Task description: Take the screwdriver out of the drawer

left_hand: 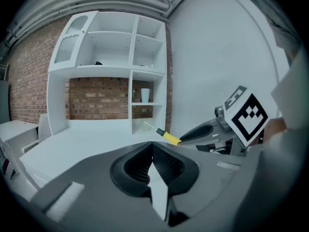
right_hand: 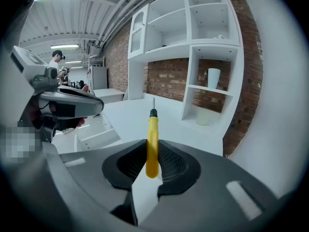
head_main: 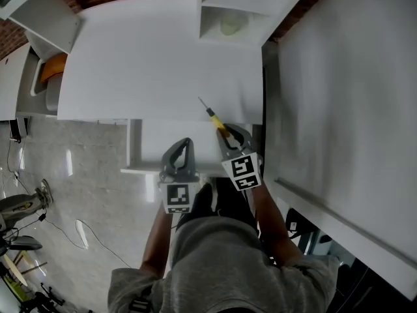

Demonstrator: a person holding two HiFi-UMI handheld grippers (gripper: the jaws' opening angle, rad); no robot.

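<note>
A screwdriver (head_main: 215, 119) with a yellow handle and a thin metal shaft is clamped in my right gripper (head_main: 226, 134), which is shut on the handle. Its tip points out over the white desk top (head_main: 143, 57). In the right gripper view the handle (right_hand: 152, 146) stands upright between the pads and the shaft sticks out ahead. My left gripper (head_main: 185, 145) hangs over the open white drawer (head_main: 156, 139), just left of the right one, shut with nothing in it. From the left gripper view the screwdriver (left_hand: 167, 136) shows in the right gripper (left_hand: 207, 131).
A white shelf unit (head_main: 234, 5) stands at the back of the desk with a pale cup (head_main: 233, 23) in a compartment. A large white panel (head_main: 339, 96) rises on the right. The open drawer (right_hand: 94, 132) juts from the desk's front edge over the grey floor (head_main: 78, 168).
</note>
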